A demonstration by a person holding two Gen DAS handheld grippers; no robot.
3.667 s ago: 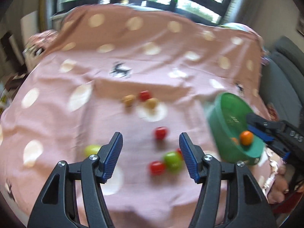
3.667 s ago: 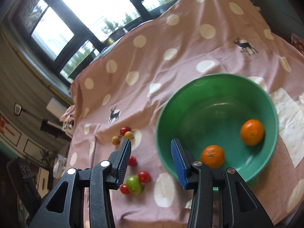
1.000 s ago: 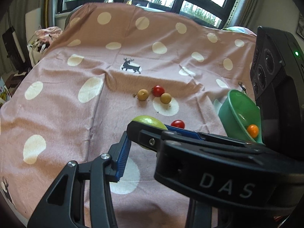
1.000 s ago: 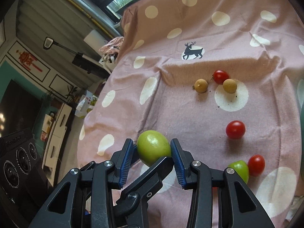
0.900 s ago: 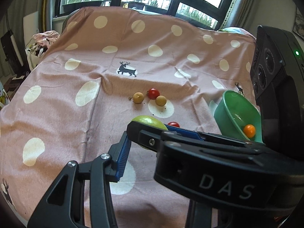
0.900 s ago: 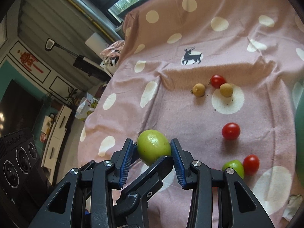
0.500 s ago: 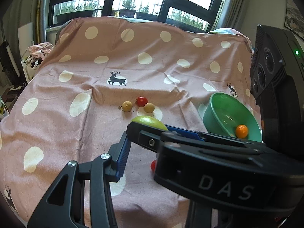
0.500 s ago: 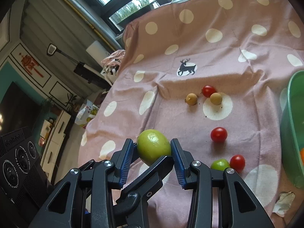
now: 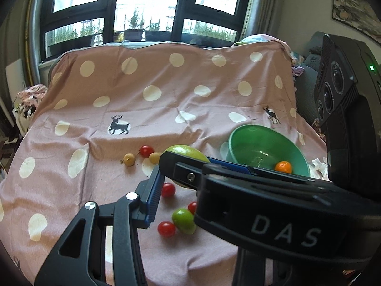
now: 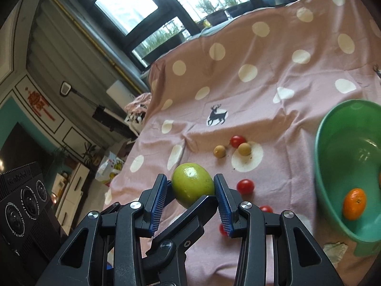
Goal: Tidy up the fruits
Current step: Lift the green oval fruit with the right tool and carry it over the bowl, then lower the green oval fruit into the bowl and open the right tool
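A large green fruit [image 10: 191,178] [image 9: 188,151] hangs above the pink dotted cloth. My right gripper [image 10: 190,190] is shut on its sides. My left gripper [image 9: 176,178] comes in crosswise from below; one of its fingers [image 10: 200,205] presses the fruit's underside and its blue pad [image 9: 154,190] touches the lower left, while its other finger is hidden behind the right gripper. A green bowl [image 9: 238,133] [image 10: 321,131] stands to the right with an orange [image 9: 283,166] [image 10: 354,203] inside. On the cloth lie a small green fruit [image 9: 183,220], red tomatoes [image 9: 167,189] [image 10: 245,186] and two tan fruits [image 9: 129,159] [image 10: 219,151].
The pink cloth [image 9: 147,119] drapes a wide surface that ends at windows behind. A crumpled tissue [image 9: 319,164] [image 10: 335,247] lies by the bowl. A black camera unit [image 9: 345,119] on the right gripper fills the right side of the left wrist view.
Both grippers, open and empty in the oldest frames, now grip the large green fruit. Over the last second they rose together and swung right; the bowl entered the right wrist view.
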